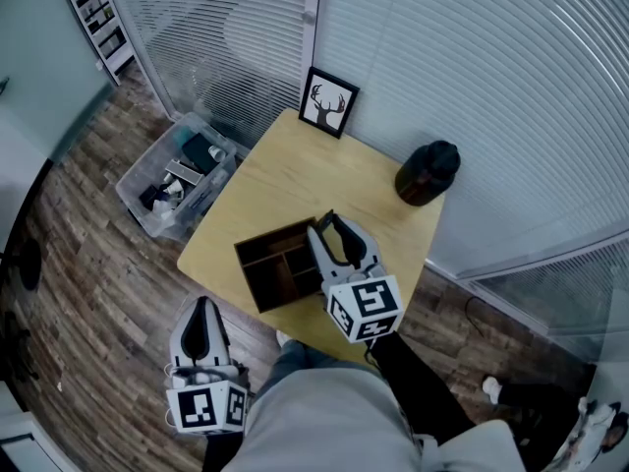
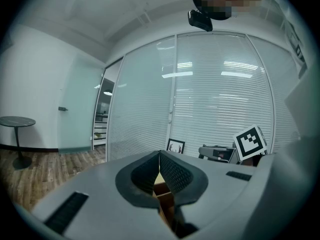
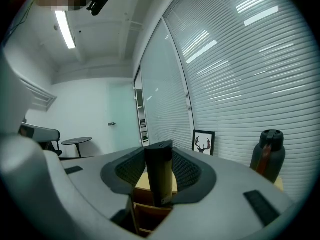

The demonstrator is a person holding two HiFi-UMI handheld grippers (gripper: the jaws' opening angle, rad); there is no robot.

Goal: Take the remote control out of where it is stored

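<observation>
We see white blinds [image 1: 472,87] behind the wooden counter [image 1: 285,190], dark plank floor [image 1: 88,264] around it, a clear storage bin [image 1: 151,151] at its left, and a strip light [image 3: 65,29] overhead.

A small square wooden table [image 1: 285,190] stood on a plank floor [image 1: 88,293]. A framed stag print [image 1: 328,102] was propped at its far corner and a dark flask [image 1: 427,173] stood at its right corner. An open, partitioned wooden box [image 1: 278,264] sat by its near-left edge. A clear plastic bin [image 1: 175,187] lay on the floor beside the table's far-left edge.
</observation>
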